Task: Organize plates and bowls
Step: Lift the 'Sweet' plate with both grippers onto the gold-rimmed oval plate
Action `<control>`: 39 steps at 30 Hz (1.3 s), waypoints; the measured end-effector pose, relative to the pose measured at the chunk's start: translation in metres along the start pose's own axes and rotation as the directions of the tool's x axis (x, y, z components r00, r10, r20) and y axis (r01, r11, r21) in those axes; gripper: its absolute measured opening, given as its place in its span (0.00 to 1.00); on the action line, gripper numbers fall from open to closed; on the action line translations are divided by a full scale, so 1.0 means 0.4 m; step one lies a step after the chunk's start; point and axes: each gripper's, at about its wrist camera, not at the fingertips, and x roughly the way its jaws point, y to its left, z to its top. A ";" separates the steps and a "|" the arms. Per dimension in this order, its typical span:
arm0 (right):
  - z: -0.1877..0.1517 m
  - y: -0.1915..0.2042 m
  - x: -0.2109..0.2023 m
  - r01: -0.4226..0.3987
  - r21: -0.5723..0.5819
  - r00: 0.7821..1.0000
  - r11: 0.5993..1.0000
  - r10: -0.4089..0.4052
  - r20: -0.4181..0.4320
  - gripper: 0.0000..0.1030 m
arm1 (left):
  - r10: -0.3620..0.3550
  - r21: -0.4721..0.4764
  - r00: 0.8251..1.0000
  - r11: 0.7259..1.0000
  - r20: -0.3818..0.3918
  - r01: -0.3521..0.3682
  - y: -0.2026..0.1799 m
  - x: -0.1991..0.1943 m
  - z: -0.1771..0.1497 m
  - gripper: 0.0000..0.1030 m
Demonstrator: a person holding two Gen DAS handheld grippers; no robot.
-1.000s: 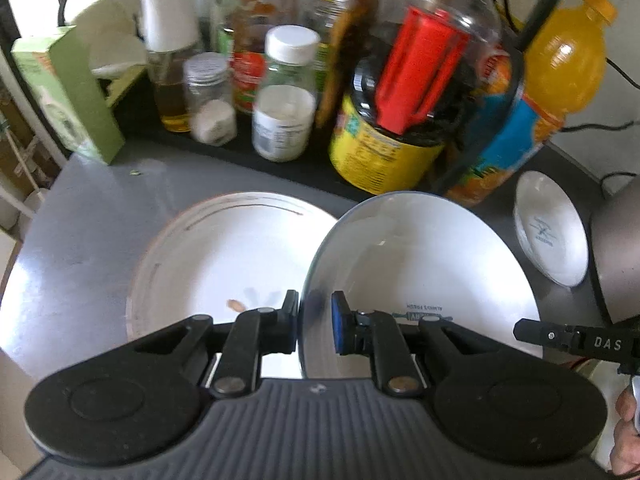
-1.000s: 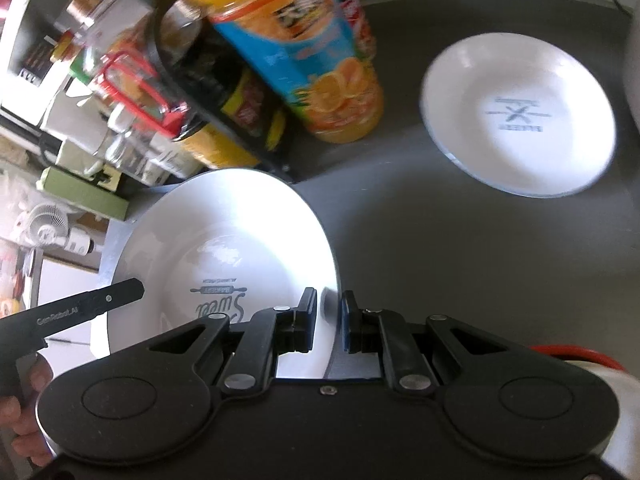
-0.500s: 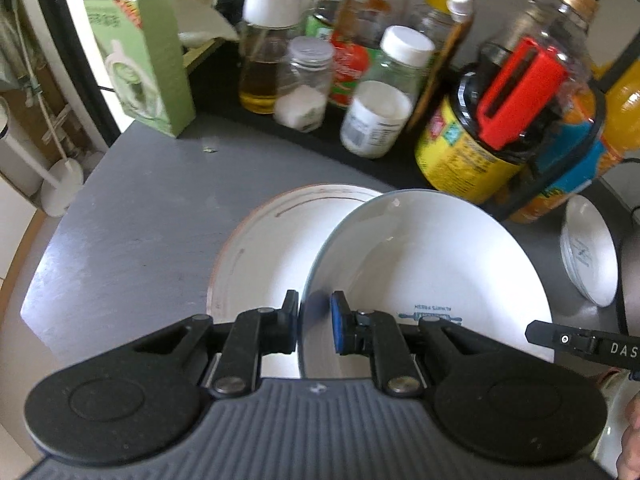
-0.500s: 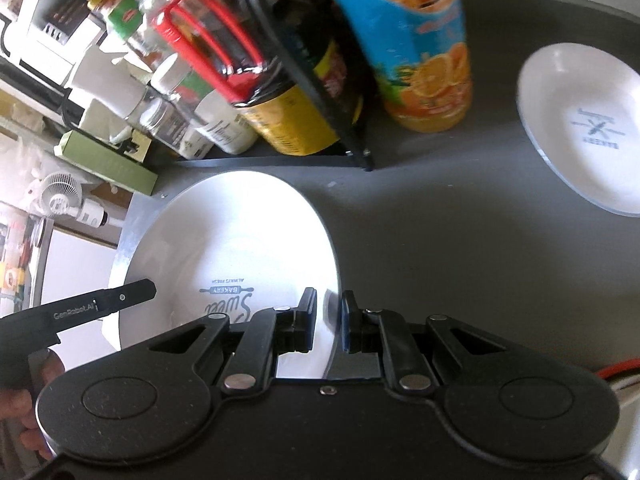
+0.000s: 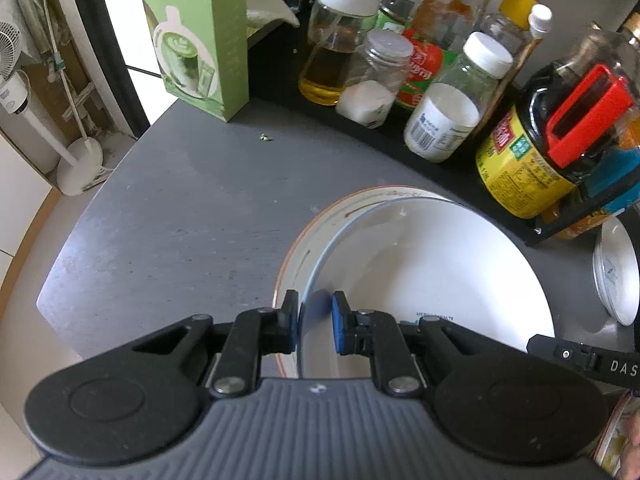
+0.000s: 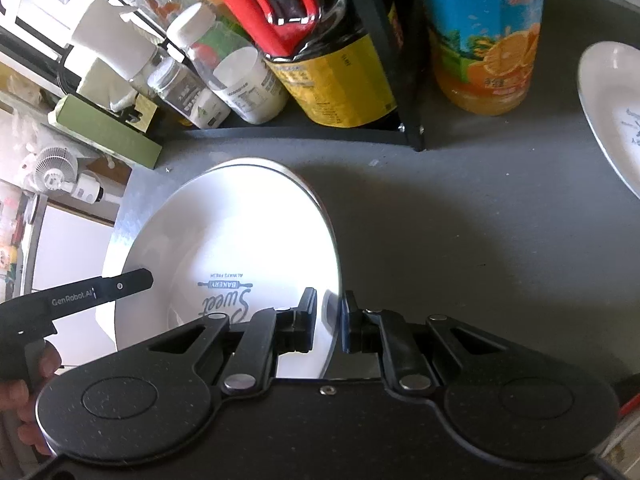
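You hold one white plate by its two sides, over another plate.

The white plate (image 5: 432,276) fills the lower middle of both views, and its print reads "Sweet Bakery". Your left gripper (image 5: 314,322) is clamped on its left rim, and your right gripper (image 6: 330,318) is clamped on its right rim. Under it, peeking out at the upper left, lies a plate with a brown rim (image 5: 316,224) on the gray table (image 5: 180,216). A small white dish (image 6: 612,112) sits at the right edge. Bottles and jars stand on a black rack (image 5: 360,128) along the top, with a green box (image 5: 200,36) at the upper left.
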 end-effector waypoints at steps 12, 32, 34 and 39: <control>0.008 0.002 0.014 0.028 0.019 1.000 0.999 -0.028 -0.001 0.13 | 0.000 0.022 1.000 1.000 -0.025 0.000 0.000 0.044 0.001 0.15; 0.000 0.010 0.018 0.066 0.042 0.995 0.997 -0.069 0.073 0.07 | 0.144 0.253 0.988 0.956 0.045 -0.151 -0.071 0.048 -0.006 0.18; -0.003 -0.004 0.021 0.047 0.064 0.996 0.997 -0.052 0.071 0.07 | 0.130 0.263 0.991 0.956 0.031 -0.133 -0.072 0.049 -0.009 0.18; -0.007 -0.009 0.025 0.042 0.078 0.997 0.996 -0.047 0.058 0.08 | 0.137 0.253 0.990 0.957 0.030 -0.140 -0.068 0.048 -0.012 0.18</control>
